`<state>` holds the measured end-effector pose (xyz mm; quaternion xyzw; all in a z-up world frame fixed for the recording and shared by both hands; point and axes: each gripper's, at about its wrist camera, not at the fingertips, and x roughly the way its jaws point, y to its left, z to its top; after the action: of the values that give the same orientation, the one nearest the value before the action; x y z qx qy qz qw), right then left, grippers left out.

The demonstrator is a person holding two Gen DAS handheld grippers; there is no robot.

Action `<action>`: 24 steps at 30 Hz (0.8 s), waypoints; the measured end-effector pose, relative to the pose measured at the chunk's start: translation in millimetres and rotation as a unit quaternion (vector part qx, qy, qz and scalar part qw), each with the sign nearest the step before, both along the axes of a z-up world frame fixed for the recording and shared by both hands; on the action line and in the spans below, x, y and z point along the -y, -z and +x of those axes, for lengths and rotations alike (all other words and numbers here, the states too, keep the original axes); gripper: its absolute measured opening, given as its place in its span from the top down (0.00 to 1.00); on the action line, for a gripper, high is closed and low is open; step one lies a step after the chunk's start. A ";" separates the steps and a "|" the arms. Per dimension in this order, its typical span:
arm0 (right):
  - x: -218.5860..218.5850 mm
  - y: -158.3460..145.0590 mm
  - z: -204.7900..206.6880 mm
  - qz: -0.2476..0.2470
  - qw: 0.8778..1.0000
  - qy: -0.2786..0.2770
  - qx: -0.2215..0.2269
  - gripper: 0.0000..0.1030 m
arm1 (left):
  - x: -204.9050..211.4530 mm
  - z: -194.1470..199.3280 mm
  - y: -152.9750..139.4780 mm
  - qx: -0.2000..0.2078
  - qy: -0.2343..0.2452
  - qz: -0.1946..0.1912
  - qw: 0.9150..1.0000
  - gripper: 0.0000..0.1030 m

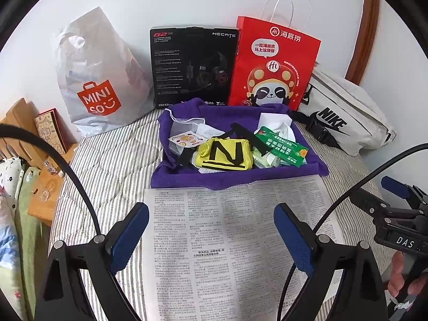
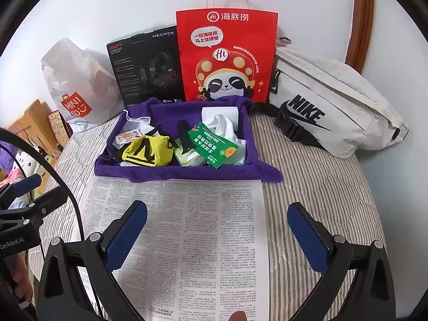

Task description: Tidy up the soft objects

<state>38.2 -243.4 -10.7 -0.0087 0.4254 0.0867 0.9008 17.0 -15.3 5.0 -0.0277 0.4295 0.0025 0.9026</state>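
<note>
A purple cloth tray [image 1: 232, 179] [image 2: 184, 172] lies on the striped bed, holding several soft items: a yellow pouch with a black N [image 1: 224, 155] [image 2: 147, 151], a green tissue pack [image 1: 281, 147] [image 2: 214, 144], white face masks [image 1: 190, 127] and a white box [image 2: 219, 112]. A newspaper sheet [image 1: 235, 240] [image 2: 203, 240] is spread in front of the tray. My left gripper [image 1: 211, 232] hovers open above the newspaper with nothing between its fingers. My right gripper [image 2: 218, 231] is open over the same sheet, also empty, and shows at the right edge of the left wrist view [image 1: 398, 200].
Against the white wall stand a white Miniso bag [image 1: 101, 85] [image 2: 77, 85], a black headset box [image 1: 192, 64] [image 2: 147, 67] and a red paper bag [image 1: 272, 64] [image 2: 227, 56]. A white Nike waist bag [image 1: 345, 115] [image 2: 329, 107] lies right. A wooden bedside stand [image 1: 40, 165] is left.
</note>
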 end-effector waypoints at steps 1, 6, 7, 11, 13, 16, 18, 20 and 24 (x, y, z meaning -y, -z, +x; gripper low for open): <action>0.1 0.2 0.0 0.000 1.000 0.000 0.000 0.00 | 0.1 0.2 -0.4 0.000 0.001 0.000 1.000 0.08; 1.1 -0.4 -0.9 0.000 1.000 0.002 -0.001 0.00 | 1.6 -0.8 -1.0 0.001 0.001 0.002 1.000 0.08; 1.3 -0.7 -1.4 0.000 1.000 0.002 -0.001 0.00 | 1.4 -1.0 -1.1 0.001 0.001 0.002 1.000 0.08; 1.2 -0.4 -1.4 -0.001 1.000 0.001 -0.001 0.00 | 1.5 -1.2 -1.2 0.002 0.001 0.002 1.000 0.08; 1.6 -1.5 -2.0 -0.001 1.000 0.001 -0.001 0.00 | 1.4 -1.6 -1.7 0.003 0.001 0.002 1.000 0.08; 1.3 -1.9 -1.9 -0.002 1.000 0.001 -0.002 0.00 | 1.3 -1.5 -1.1 0.002 0.001 0.002 1.000 0.08; 1.3 -2.5 -2.4 -0.002 1.000 0.000 -0.001 0.00 | 1.3 -1.4 -0.6 0.002 0.002 0.001 1.000 0.08; 1.2 -2.1 -2.2 -0.003 1.000 0.001 -0.002 0.00 | 1.6 -1.6 -1.2 0.001 0.003 -0.003 1.000 0.08; 1.4 -2.7 -2.8 -0.003 1.000 0.001 -0.003 0.00 | 2.3 -2.3 -3.5 0.000 0.003 -0.003 1.000 0.08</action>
<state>35.4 -244.8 -8.0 -0.0108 0.4282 0.0846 0.8996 14.7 -17.6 8.5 -0.0289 0.4299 -0.0012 0.9024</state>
